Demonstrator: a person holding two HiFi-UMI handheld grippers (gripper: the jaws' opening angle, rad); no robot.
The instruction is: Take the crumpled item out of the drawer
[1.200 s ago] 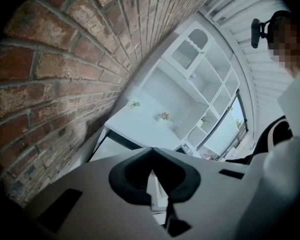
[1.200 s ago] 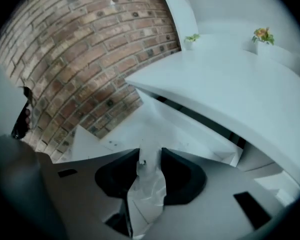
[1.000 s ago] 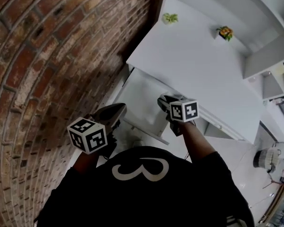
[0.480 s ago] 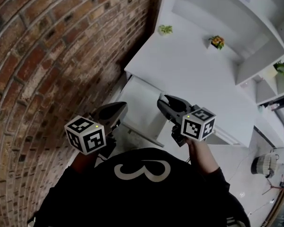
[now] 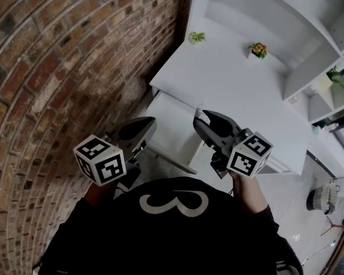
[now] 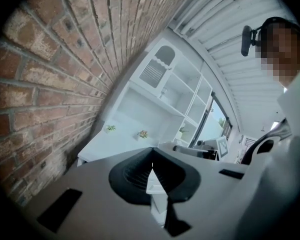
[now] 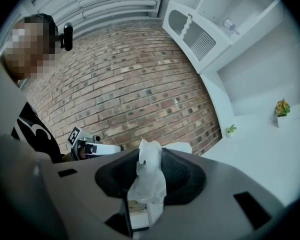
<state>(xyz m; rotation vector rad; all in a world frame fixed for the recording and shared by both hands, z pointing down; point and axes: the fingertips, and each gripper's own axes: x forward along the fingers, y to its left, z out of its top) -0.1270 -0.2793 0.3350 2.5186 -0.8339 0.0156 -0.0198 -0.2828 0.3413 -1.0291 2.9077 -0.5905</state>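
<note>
Now: crumpled item clamped, held up over the drawer

Right gripper [image 5: 204,118] jaws are clamped on the crumpled item [image 7: 149,176], a white paper wad poking up between the pads. It is held above the open drawer [image 5: 171,125], toward the drawer's right side. Left gripper [image 5: 144,125] jaws are together with nothing in them, over the drawer's left edge.

The drawer is pulled out from under the bench [image 5: 241,90] front edge. Its inside reads plain white and the contents can't be made out. The brick wall [image 5: 57,67] runs close along the drawer's left, so it's tight there. Open floor [image 5: 286,193] lies to the drawer's right.

Beyond the drawer, a green plant [image 5: 197,37] and an orange-flowered plant [image 5: 258,50] sit at the bench's far edge, well apart from both grippers. Shelves [image 5: 309,67] stand behind them.
</note>
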